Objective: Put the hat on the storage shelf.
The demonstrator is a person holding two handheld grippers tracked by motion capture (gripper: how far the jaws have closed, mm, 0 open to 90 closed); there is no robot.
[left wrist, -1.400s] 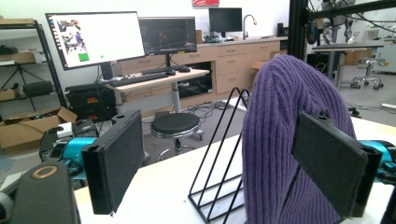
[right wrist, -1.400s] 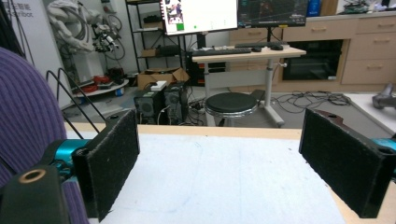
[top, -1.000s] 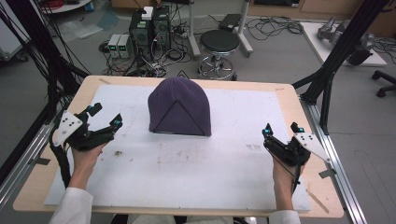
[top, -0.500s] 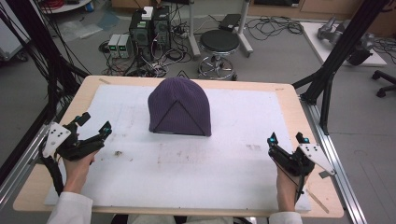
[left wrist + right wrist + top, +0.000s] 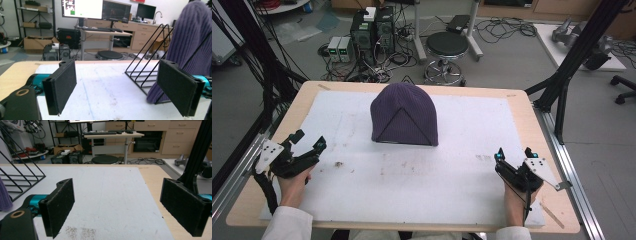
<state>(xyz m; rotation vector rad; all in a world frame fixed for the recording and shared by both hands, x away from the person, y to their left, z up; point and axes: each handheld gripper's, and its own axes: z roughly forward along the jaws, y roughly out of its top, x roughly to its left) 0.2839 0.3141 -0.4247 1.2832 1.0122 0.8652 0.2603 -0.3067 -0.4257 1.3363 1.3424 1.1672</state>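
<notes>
High view: one purple knit beanie (image 5: 404,116) sits draped over a black wire rack (image 5: 402,127) on the far middle of the white mat (image 5: 412,180), its rounded crown toward the far edge and its open hem toward the person. Dark wires of the rack show as a triangle against the knit. In the left gripper view the beanie (image 5: 190,45) hangs over the rack (image 5: 147,72) at the right, with the bare wire prongs sticking out to the beanie's left; in the right gripper view a sliver of the purple knit (image 5: 3,195) and the rack's wires (image 5: 22,177) sit at the left edge.

There are two grippers, one in each hand, both well apart from the beanie. The left gripper (image 5: 309,145) lies to the beanie's near left, by the mat's left edge, pointing roughly toward it; its jaws are spread wide, nothing between them, touching neither the beanie nor the rack. The right gripper (image 5: 513,157) lies to the beanie's near right, close to the mat's right edge, jaws likewise spread wide and holding nothing, with bare mat between the pads (image 5: 60,205).

Beyond the beanie, past the table's (image 5: 522,100) far edge, stands one round black stool (image 5: 447,47), and to its left two dark computer towers (image 5: 373,27) among loose cables on the floor.
</notes>
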